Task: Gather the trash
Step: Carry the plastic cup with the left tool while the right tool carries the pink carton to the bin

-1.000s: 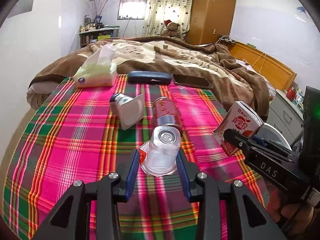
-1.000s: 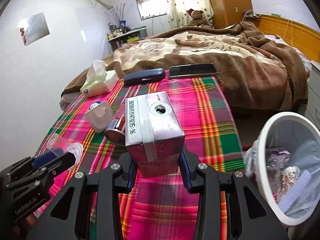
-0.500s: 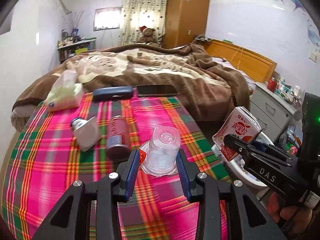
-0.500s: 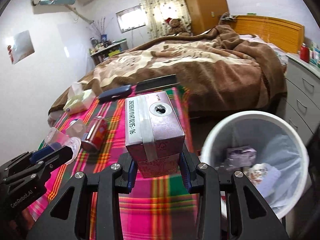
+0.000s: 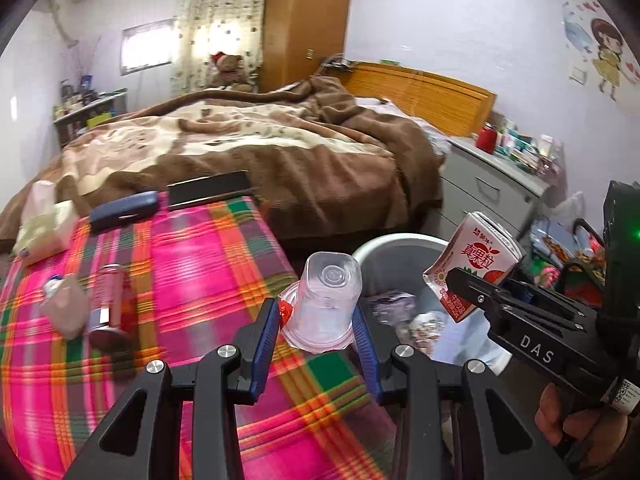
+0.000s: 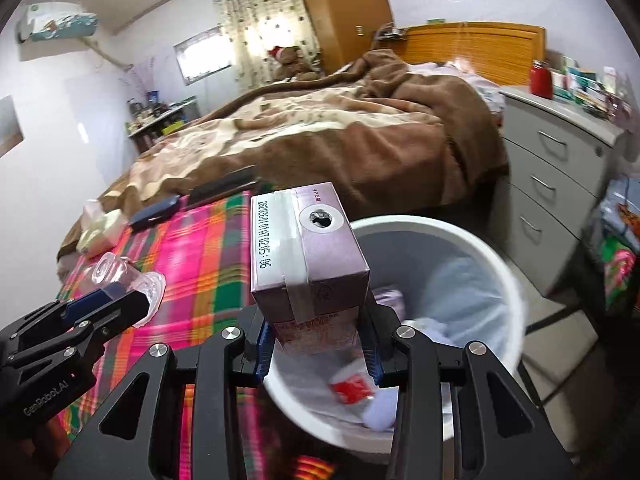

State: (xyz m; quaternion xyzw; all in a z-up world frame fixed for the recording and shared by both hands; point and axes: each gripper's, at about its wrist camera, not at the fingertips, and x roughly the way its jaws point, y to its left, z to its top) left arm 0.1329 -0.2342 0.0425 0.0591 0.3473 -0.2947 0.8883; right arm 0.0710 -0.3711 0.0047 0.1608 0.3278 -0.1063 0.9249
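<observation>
This is a home bedroom, shown by the wide bed (image 5: 248,148) under a rumpled brown and cream blanket with a slatted orange wooden headboard (image 5: 420,96) at its far end. Behind the bed stand a tall orange wooden wardrobe (image 5: 308,20), a brown teddy bear (image 5: 230,72) and a patterned curtain (image 5: 220,24). Beside the bed sits a grey chest of drawers (image 6: 560,168) cluttered with small bottles and boxes, and a cartoon girl sticker (image 5: 608,56) decorates the white wall above it.
</observation>
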